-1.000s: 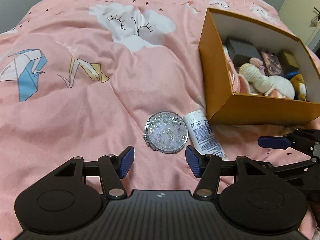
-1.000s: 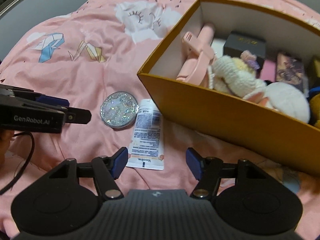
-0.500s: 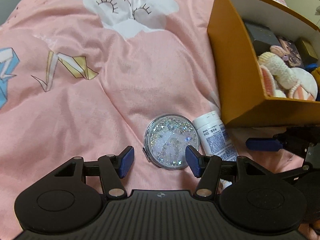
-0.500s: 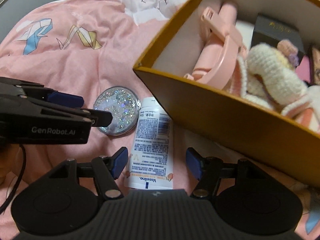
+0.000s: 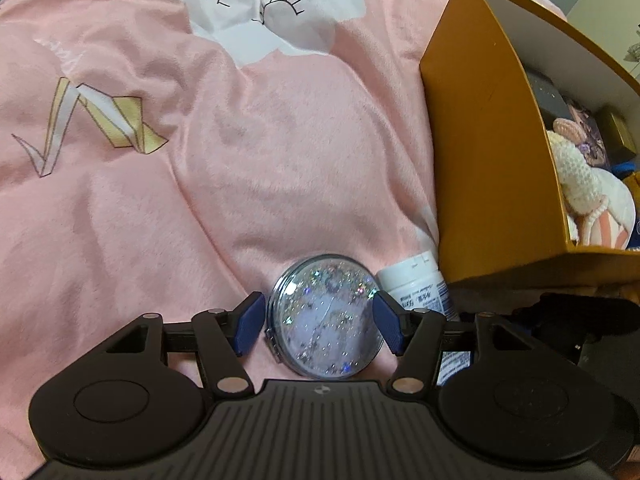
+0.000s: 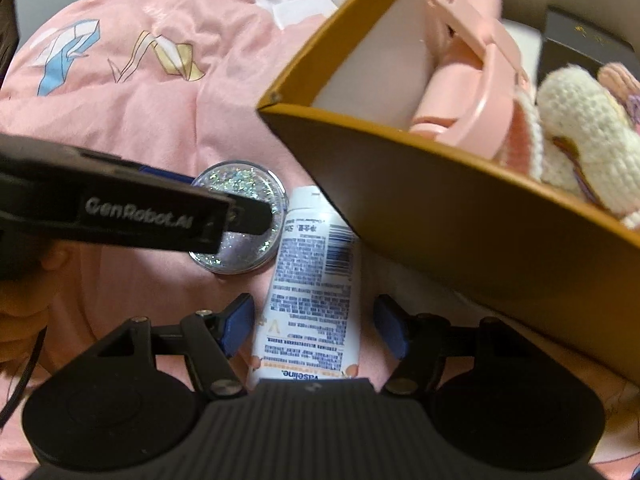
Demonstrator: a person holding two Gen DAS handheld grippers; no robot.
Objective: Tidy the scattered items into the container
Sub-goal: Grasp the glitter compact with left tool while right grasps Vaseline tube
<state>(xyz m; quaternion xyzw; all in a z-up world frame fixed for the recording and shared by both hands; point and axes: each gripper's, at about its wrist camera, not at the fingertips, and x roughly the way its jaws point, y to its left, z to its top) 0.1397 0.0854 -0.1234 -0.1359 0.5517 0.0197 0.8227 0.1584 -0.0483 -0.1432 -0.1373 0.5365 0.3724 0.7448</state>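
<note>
A round glitter compact (image 5: 324, 332) lies flat on the pink bedspread (image 5: 200, 200), between the blue pads of my left gripper (image 5: 318, 322). The jaws are opening and the pads stand just off its rim. Right beside the compact lies a white Vaseline tube (image 6: 316, 280), cap toward the orange box (image 6: 440, 220). My right gripper (image 6: 316, 322) straddles the tube's lower half, open, with gaps on both sides. In the right wrist view a black finger (image 6: 248, 216) of the left gripper crosses the compact (image 6: 240, 258).
The orange box (image 5: 480, 160) stands directly right of both items, its near wall close to the tube's cap (image 5: 412, 276). Inside are a pink folding holder (image 6: 472, 80), a cream crocheted toy (image 6: 580, 132) and dark small boxes (image 6: 580, 44). The bedspread stretches to the left, with folds.
Both grippers have come down and forward onto the items. The compact now sits between the left pads and the tube between the right pads. The left jaws stand slightly wider.
</note>
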